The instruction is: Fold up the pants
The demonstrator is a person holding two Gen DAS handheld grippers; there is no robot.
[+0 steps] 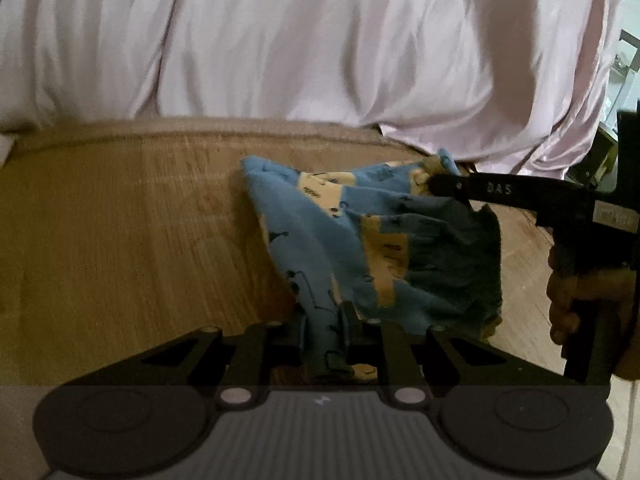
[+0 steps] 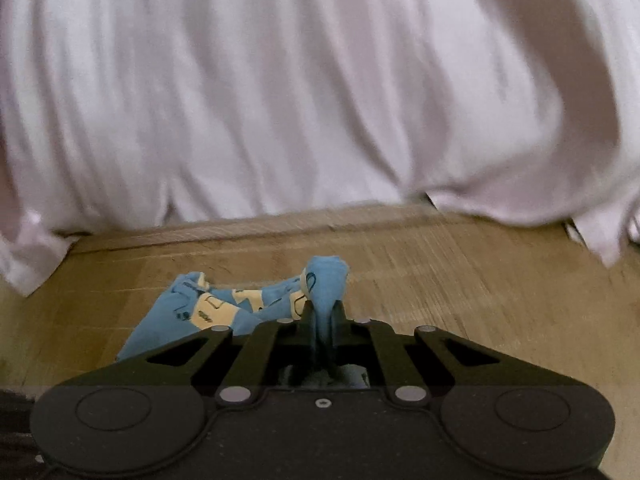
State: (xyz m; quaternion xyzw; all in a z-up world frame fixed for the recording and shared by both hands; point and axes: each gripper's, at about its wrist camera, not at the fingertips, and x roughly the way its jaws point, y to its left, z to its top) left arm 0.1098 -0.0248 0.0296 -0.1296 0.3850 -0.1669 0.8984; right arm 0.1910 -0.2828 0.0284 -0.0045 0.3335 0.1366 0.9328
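- A small pair of blue pants (image 1: 332, 236) with tan patches and dark printed figures is seen bunched on a wooden floor (image 1: 120, 240), held up at two places.
- In the left wrist view, the left claw (image 1: 323, 328) is clamped together on a blue fold of the pants at the near edge of the garment; the cloth passes between the two black fingers (image 1: 349, 320) and runs down behind them.
- In the same view, the right claw (image 1: 434, 182) is seen reaching in from the right, its long black fingers pinched on the far right corner of the pants, where a blue and tan tip of cloth sticks out past them.
- A hand (image 1: 568, 300) is wrapped around the black handle of the right tool at the right edge of the picture.
- A darker blue band of the pants is seen hanging below the right claw, on the right side of the garment.
- In the right wrist view, the right claw (image 2: 322, 314) is shut on a blue bunch of cloth that rises above the fingertips, and the remaining pants (image 2: 208, 312) trail to the left and near, down to the floor.
- A pale pink draped sheet (image 1: 320, 40) fills the far part of both views, its hem reaching the floor.
- Both pictures are slightly blurred.
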